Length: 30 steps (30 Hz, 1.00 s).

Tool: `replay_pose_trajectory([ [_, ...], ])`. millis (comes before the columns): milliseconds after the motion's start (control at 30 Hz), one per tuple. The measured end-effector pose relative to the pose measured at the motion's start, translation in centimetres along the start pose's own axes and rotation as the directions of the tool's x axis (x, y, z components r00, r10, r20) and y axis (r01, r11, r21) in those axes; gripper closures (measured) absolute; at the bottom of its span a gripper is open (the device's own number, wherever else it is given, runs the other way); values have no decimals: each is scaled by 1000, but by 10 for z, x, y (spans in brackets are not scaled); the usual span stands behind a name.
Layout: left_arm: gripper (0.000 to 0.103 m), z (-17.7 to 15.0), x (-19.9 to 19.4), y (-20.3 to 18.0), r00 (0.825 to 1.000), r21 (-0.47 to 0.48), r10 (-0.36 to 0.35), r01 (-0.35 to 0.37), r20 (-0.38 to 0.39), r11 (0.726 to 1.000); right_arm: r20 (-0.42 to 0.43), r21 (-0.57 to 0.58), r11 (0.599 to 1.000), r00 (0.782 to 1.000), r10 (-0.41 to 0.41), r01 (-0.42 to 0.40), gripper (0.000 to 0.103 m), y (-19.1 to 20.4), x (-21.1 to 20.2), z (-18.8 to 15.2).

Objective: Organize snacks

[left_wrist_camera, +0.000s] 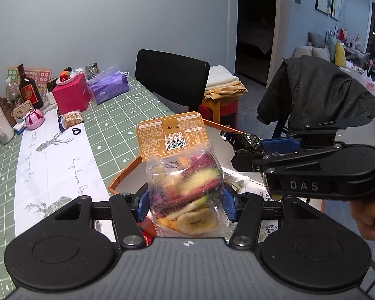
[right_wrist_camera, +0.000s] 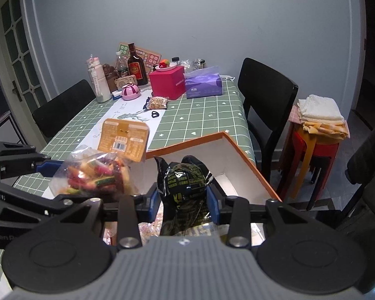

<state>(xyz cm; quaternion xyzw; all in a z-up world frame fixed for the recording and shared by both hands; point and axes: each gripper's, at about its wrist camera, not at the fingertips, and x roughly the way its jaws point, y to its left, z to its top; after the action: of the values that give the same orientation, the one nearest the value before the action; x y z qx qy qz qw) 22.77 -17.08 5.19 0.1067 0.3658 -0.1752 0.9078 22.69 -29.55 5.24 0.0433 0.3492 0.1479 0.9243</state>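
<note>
My left gripper [left_wrist_camera: 186,205] is shut on a clear bag of dried fruit chips [left_wrist_camera: 187,187] with an orange header card, held upright over the near corner of an orange-rimmed white box [left_wrist_camera: 122,172]. In the right wrist view the same bag [right_wrist_camera: 100,175] hangs at the left. My right gripper [right_wrist_camera: 183,200] is shut on a crinkly black snack packet [right_wrist_camera: 185,182] with yellow-green print, held above the box [right_wrist_camera: 247,160]. That packet [left_wrist_camera: 242,140] also shows in the left wrist view, to the right of the bag. Other wrapped snacks lie inside the box, mostly hidden.
On the green checked tablecloth [right_wrist_camera: 200,117] lie a nut packet [right_wrist_camera: 158,103] and a small black clip [right_wrist_camera: 155,114]. Behind stand a pink box [right_wrist_camera: 166,83], a purple tissue pack [right_wrist_camera: 203,85] and bottles. Black chairs [right_wrist_camera: 265,92] flank the table; a red stool [right_wrist_camera: 312,150] carries towels.
</note>
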Motion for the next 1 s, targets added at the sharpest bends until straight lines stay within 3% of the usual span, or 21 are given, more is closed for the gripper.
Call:
replay_pose_trajectory([
  [333,38,6,42,-8,996,114,58,-50,-68,992,-65,101,994,997,-27,34,65,-19,35,-4],
  [500,38,1,60,-16,993,273,80,-53,-88,960,-92,174,984,996,-11,27,65,-28,51,-8],
  [1000,38,1,108,-19,970,435,149,-52,-190,899,-95,316,948,995,2,29,65,-46,91,-5],
])
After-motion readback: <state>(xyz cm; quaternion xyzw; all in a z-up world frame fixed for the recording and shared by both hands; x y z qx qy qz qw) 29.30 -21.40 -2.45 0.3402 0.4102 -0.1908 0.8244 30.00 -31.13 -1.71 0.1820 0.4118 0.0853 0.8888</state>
